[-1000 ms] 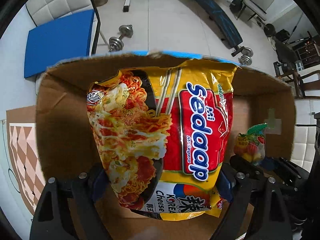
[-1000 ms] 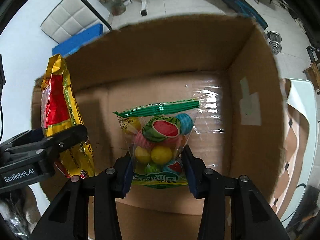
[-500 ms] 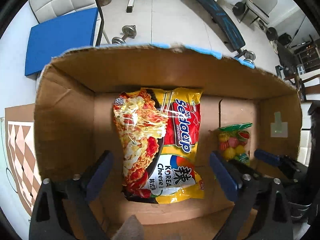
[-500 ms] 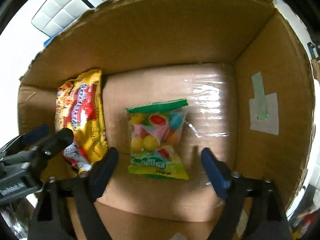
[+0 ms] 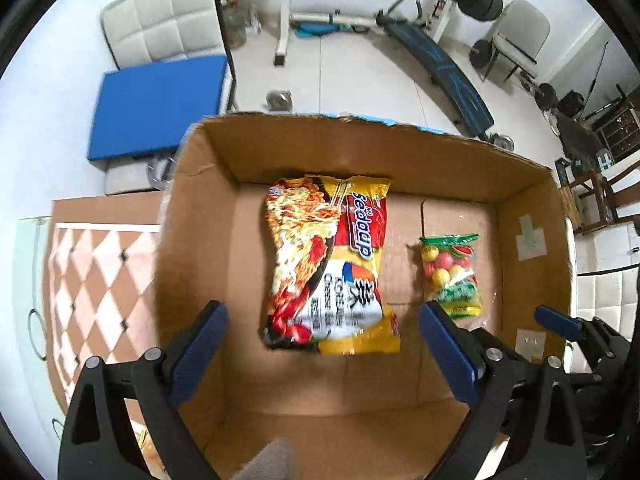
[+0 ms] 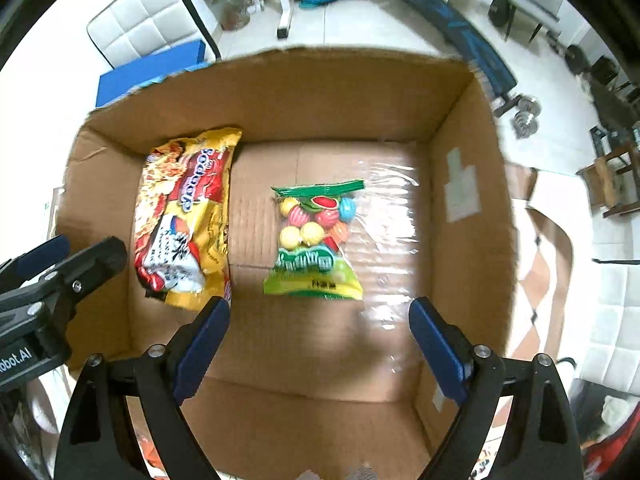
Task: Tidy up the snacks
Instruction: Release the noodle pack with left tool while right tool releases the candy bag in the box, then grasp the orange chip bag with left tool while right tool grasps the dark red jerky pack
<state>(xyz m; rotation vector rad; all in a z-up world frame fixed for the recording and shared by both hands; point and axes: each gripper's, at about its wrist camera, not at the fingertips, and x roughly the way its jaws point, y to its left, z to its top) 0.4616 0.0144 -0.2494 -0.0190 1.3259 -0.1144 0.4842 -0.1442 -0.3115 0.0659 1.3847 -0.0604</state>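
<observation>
The cardboard box (image 5: 524,216) serves as the reference landmark. The left gripper (image 5: 323,344) hovers above the box with fingers spread wide, holding nothing. The right gripper (image 6: 319,340) likewise hovers with fingers spread wide and empty. The noodle packet (image 5: 328,264) lies flat on the box floor, left of centre. The candy bag (image 6: 314,244) lies flat just right of the packet, apart from it. Box-floor tape glare obscures detail near the candy bag.
</observation>
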